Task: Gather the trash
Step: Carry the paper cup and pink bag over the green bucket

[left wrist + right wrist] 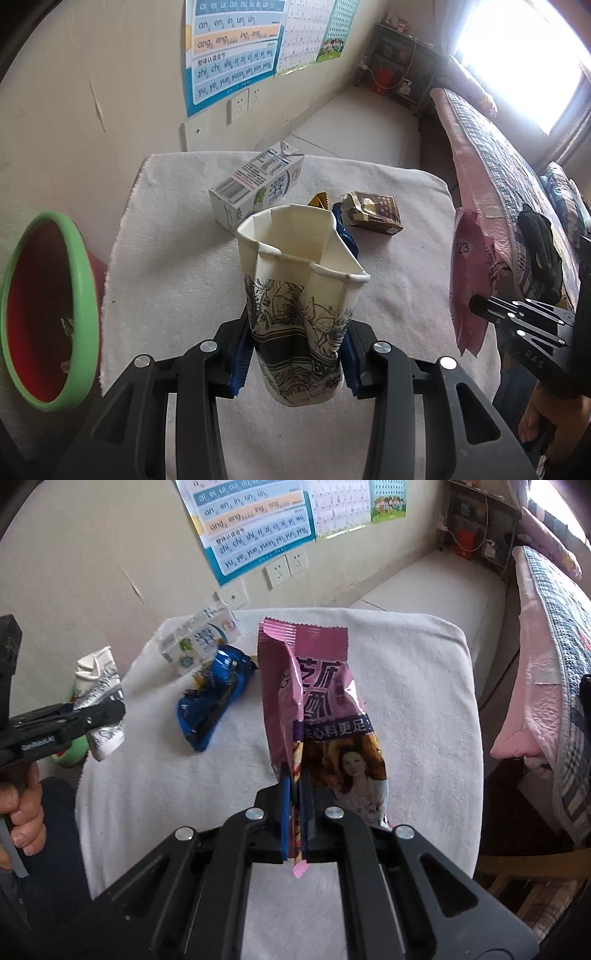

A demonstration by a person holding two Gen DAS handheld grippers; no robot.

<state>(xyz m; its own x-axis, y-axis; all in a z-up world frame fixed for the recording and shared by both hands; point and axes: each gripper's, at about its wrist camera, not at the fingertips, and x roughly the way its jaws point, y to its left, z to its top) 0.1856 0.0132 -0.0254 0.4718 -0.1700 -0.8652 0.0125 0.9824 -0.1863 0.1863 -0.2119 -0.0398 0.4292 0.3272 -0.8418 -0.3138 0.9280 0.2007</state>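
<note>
My left gripper is shut on a crushed paper cup with a black flower print and holds it above the white cloth; the cup also shows in the right wrist view. My right gripper is shut on a pink snack wrapper, held upright over the cloth; the wrapper also shows in the left wrist view. On the cloth lie a milk carton, a blue wrapper, a small yellow wrapper and a brown cigarette pack.
A red bin with a green rim stands left of the cloth-covered table. A bed with a pink and checked quilt runs along the right. A wall with posters and sockets is behind.
</note>
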